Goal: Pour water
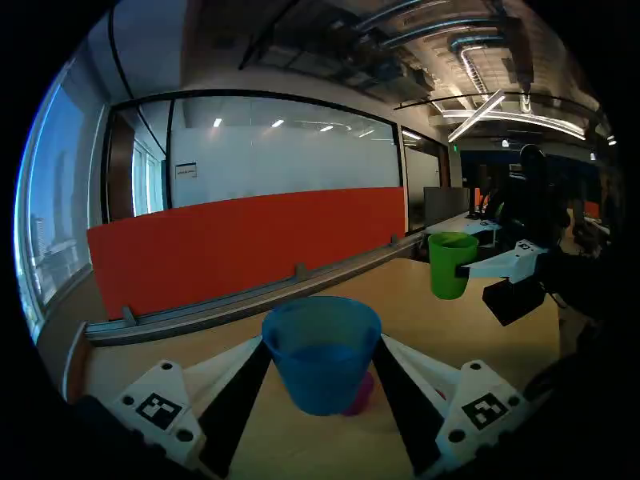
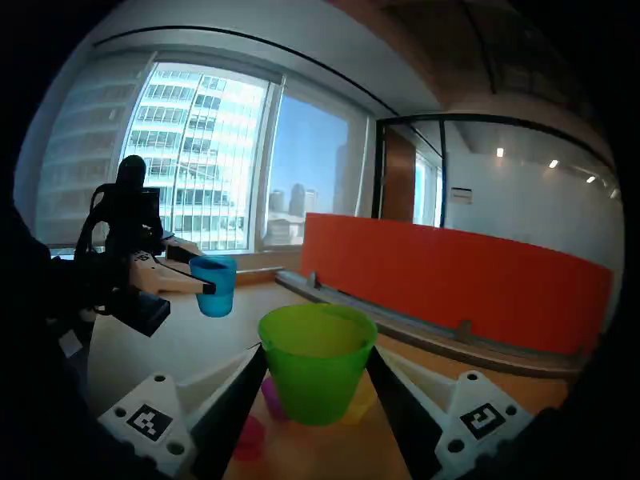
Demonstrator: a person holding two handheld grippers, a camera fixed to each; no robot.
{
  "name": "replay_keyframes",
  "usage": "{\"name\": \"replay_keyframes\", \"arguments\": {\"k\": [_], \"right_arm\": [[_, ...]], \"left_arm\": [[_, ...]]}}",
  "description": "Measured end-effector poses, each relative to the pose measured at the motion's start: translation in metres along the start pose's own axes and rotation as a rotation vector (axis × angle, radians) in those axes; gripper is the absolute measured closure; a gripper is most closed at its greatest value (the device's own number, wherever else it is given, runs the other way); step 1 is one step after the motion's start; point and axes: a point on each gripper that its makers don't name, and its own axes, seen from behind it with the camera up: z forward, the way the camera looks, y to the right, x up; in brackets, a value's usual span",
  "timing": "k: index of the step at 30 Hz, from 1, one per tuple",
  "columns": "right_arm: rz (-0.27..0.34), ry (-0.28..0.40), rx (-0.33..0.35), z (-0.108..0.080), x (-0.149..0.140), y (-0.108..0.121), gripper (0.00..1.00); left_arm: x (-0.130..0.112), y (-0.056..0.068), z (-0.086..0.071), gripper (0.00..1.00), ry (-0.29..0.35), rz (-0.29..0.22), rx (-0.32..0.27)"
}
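A translucent blue cup point(image 1: 322, 352) with water in its lower half stands upright between the fingers of my left gripper point(image 1: 322, 370), which is shut on it above the wooden table point(image 1: 320, 448). The right gripper view shows the blue cup point(image 2: 215, 285) at the left, held by the left gripper point(image 2: 196, 282). My right gripper point(image 2: 317, 382) is shut on a green cup point(image 2: 318, 360), upright and lifted over the table. In the left gripper view the green cup point(image 1: 450, 265) hangs at the right in the right gripper point(image 1: 472, 270).
Small pink and yellow cups lie on the table under the green cup point(image 2: 272, 398), and a pink one point(image 1: 360, 396) sits behind the blue cup. An orange partition point(image 1: 248, 240) with a metal rail runs along the table's far edge. Large windows point(image 2: 200, 160) stand beyond.
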Motion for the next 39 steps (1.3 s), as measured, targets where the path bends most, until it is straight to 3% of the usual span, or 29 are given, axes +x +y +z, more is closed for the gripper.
{"name": "replay_keyframes", "arguments": {"k": [18, 39], "right_arm": [[0.016, 0.011, 0.073, 0.012, -0.008, -0.028, 0.12], [0.043, 0.023, 0.182, 0.029, -0.015, -0.070, 0.12]], "left_arm": [[0.032, 0.008, 0.002, 0.15, 0.054, 0.102, 0.016], [0.067, 0.022, 0.006, 0.15, 0.086, 0.330, 0.028]]}}
